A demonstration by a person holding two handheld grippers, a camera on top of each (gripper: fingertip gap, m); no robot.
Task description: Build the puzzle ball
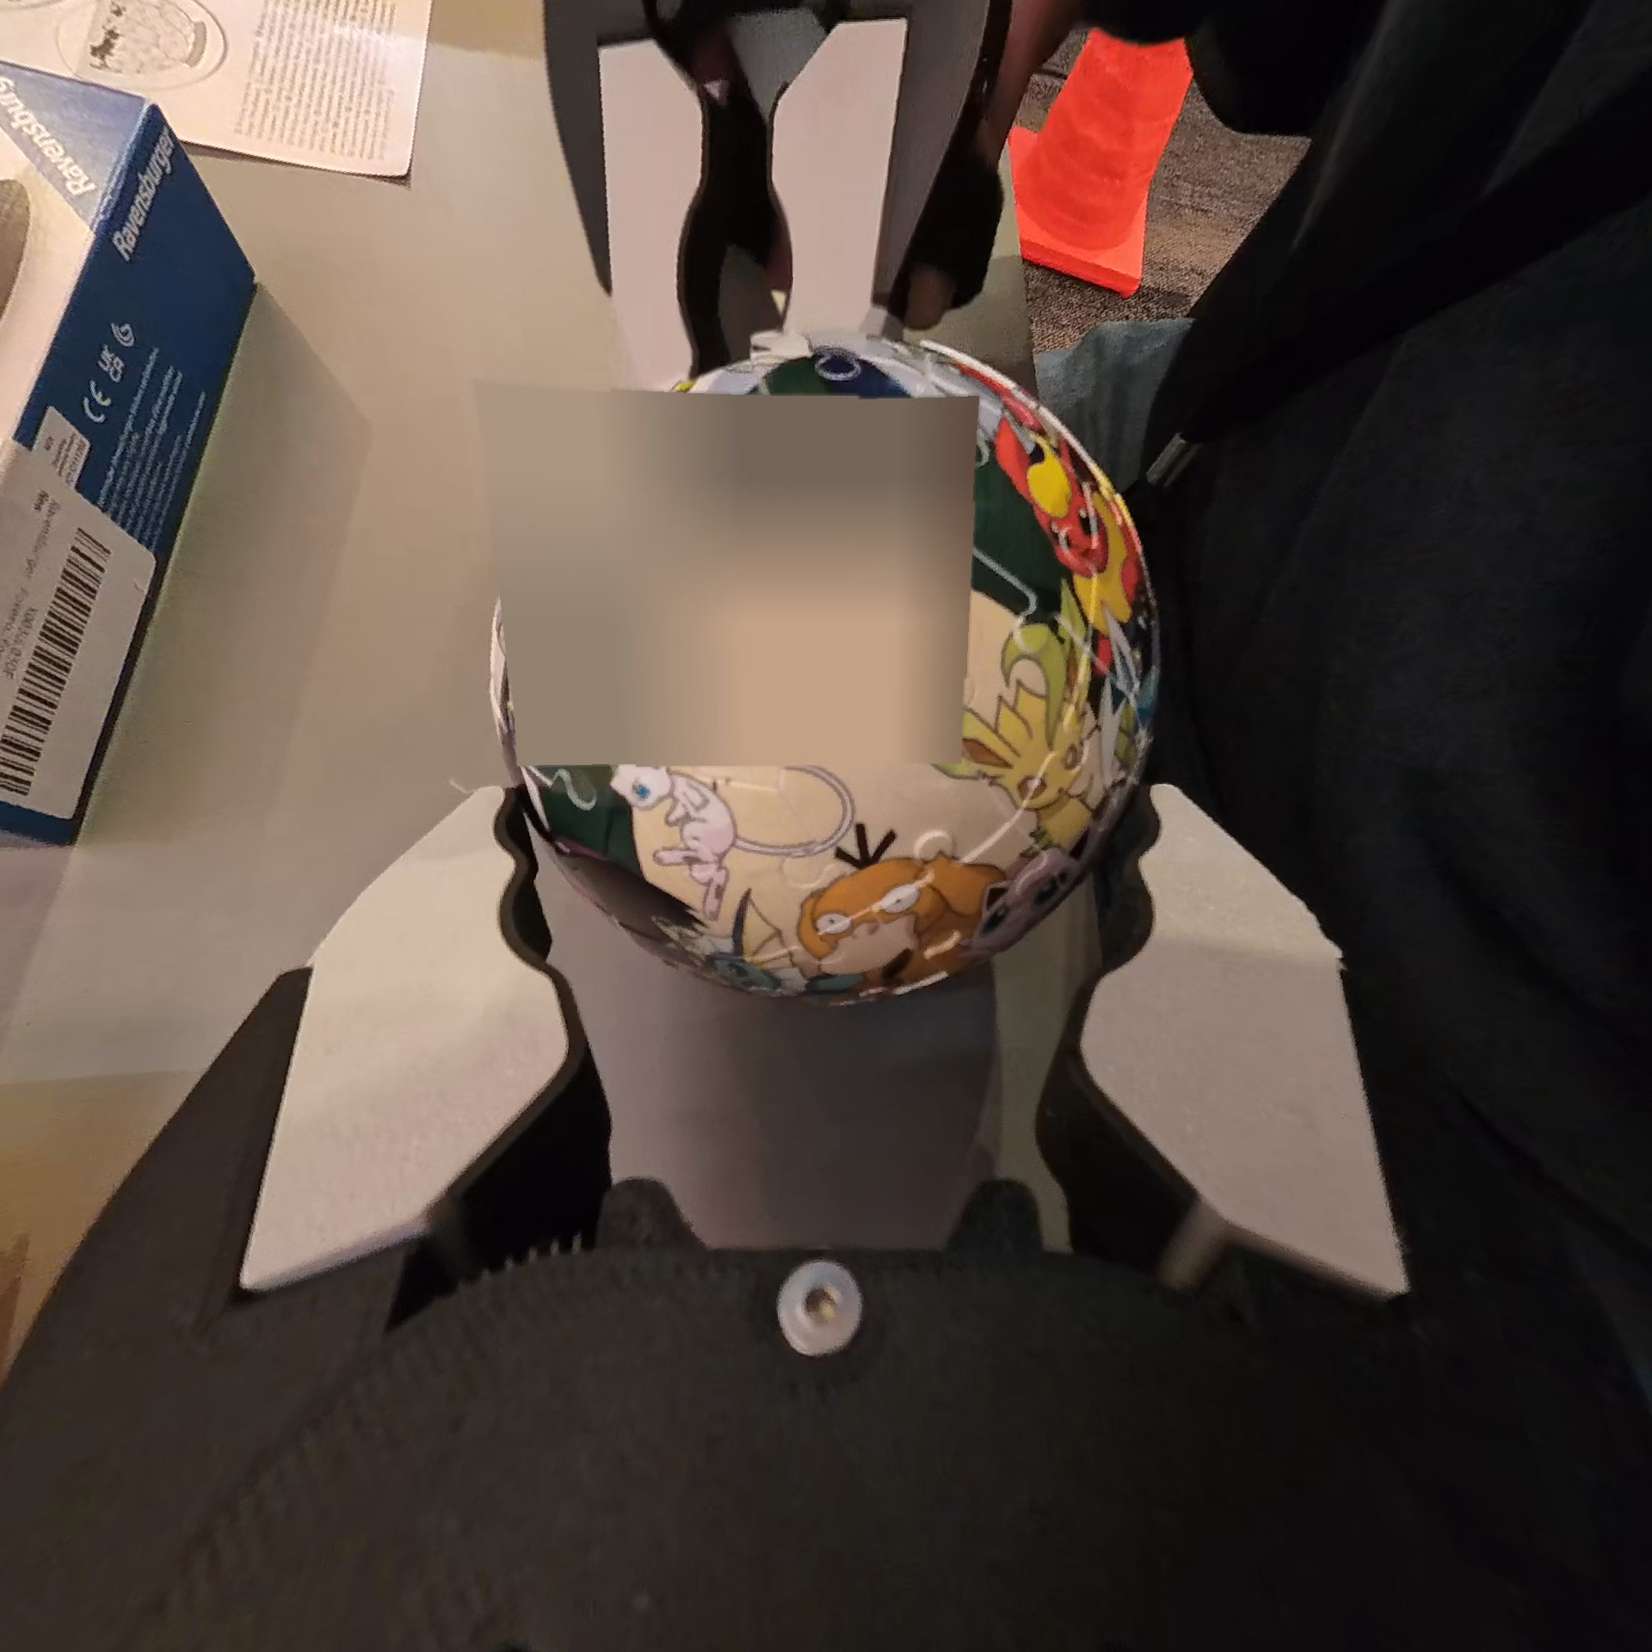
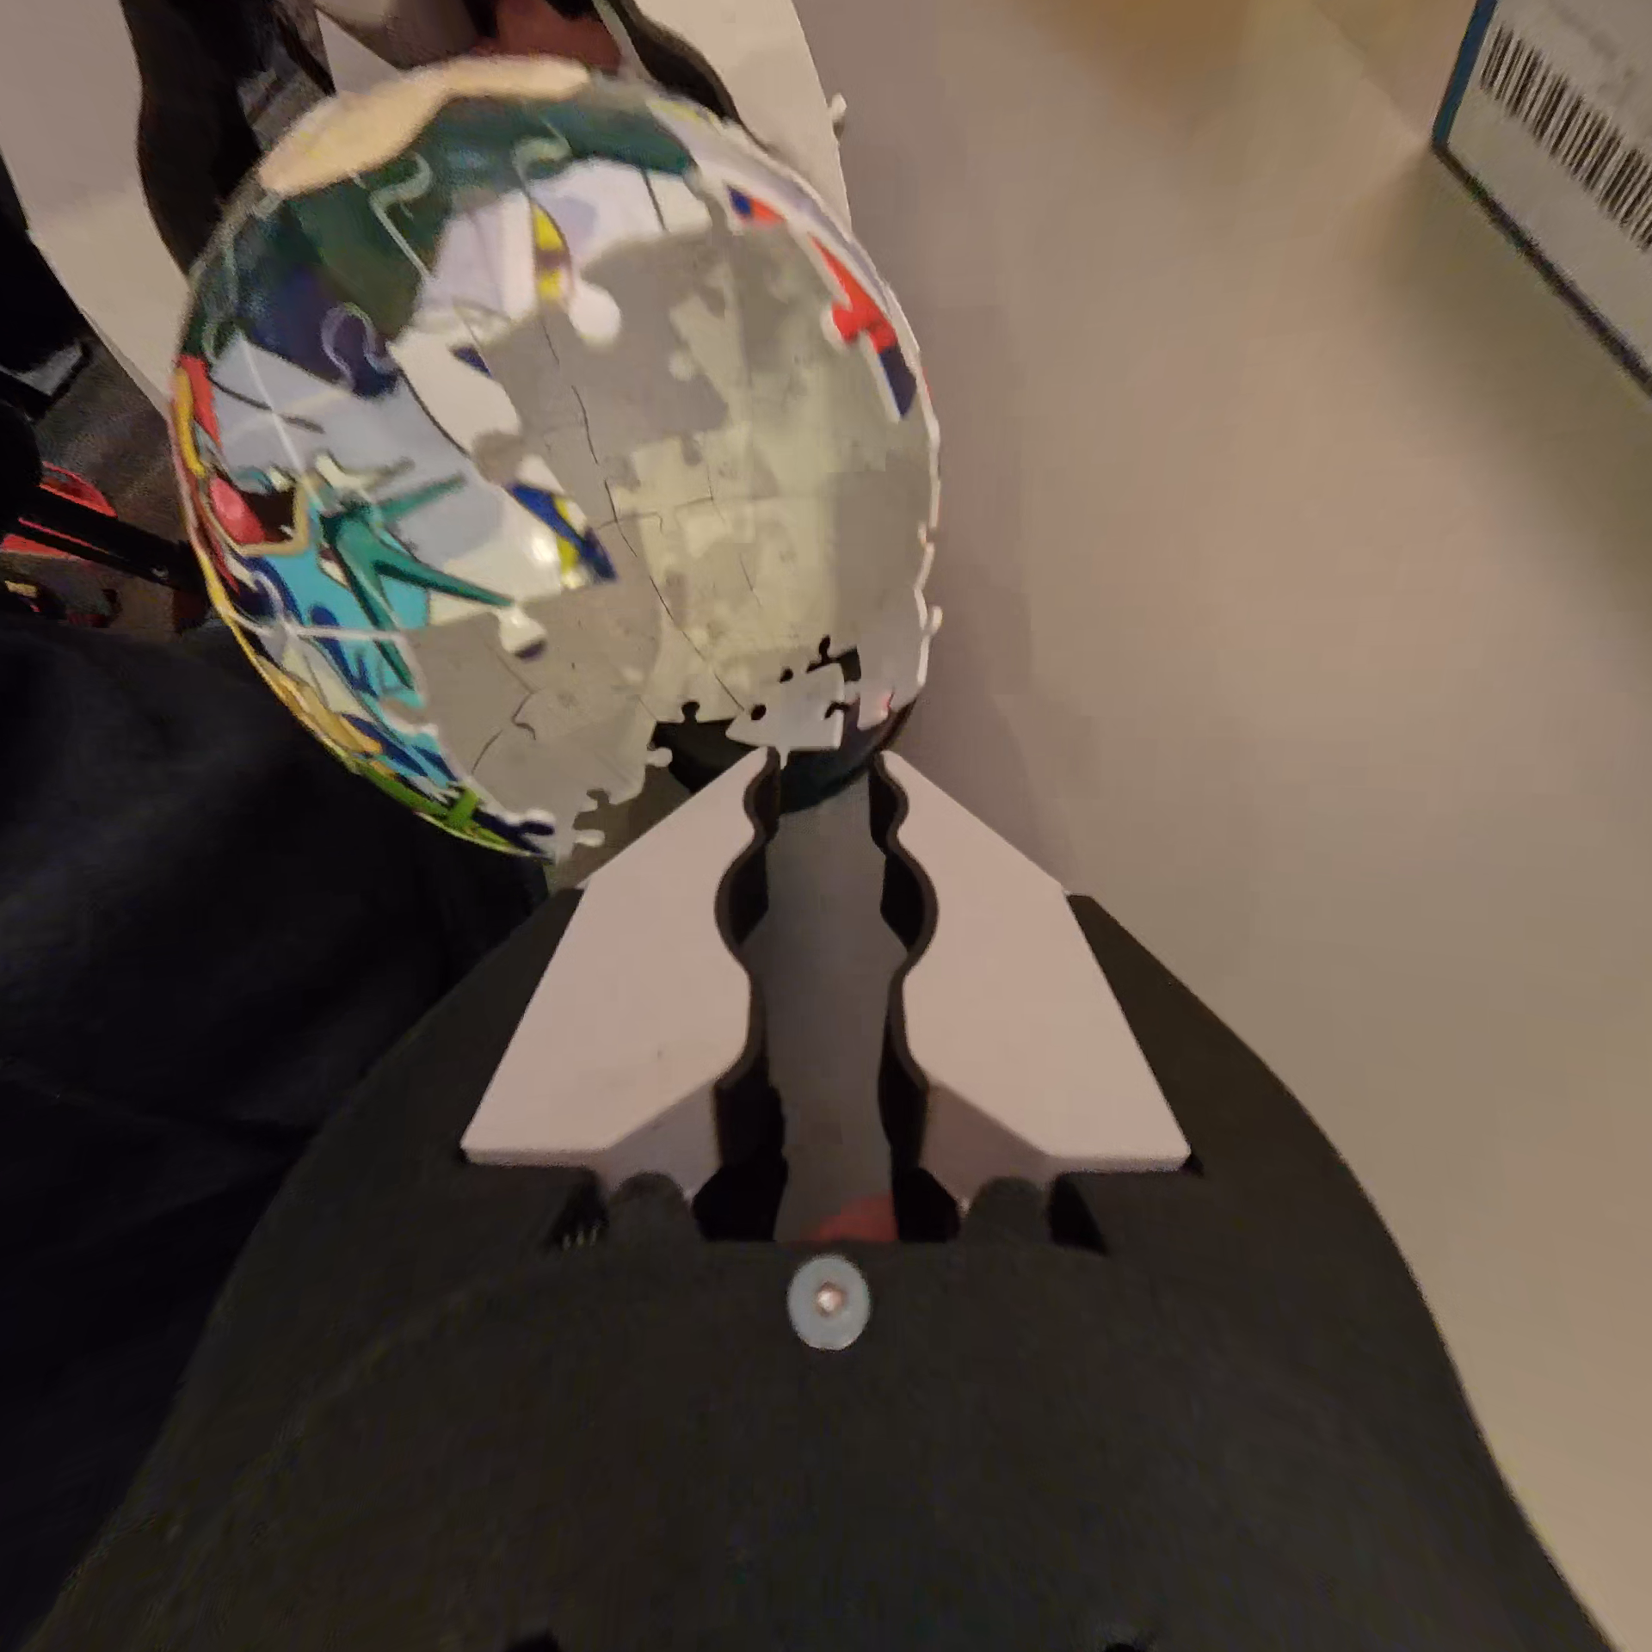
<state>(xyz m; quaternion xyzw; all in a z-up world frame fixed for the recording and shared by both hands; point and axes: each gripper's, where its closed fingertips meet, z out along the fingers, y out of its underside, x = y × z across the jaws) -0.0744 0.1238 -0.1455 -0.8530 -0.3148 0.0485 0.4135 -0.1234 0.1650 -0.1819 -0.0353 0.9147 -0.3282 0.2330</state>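
Note:
The puzzle ball [image 1: 894, 894], printed with colourful cartoon creatures, is held above the table between my left gripper's [image 1: 822, 831] two fingers, which are shut on its sides. In the right wrist view the ball [image 2: 358, 402] shows a large gap [image 2: 715, 465] in its shell with the grey inside visible. My right gripper [image 2: 822, 760] has its jaws narrow, with a white puzzle piece [image 2: 791, 706] at their tips against the lower rim of the gap. In the left wrist view the right gripper [image 1: 778, 326] touches the ball's far side.
A blue puzzle box [image 1: 116, 402] stands on the beige table [image 1: 402, 313] at the left and also shows in the right wrist view [image 2: 1564, 179]. A paper leaflet [image 1: 331, 71] lies behind it. An orange cone [image 1: 1099, 170] is on the floor. A person's dark clothing [image 1: 1430, 715] fills the right. Across from one pair of fingers to the other is roughly 9 cm.

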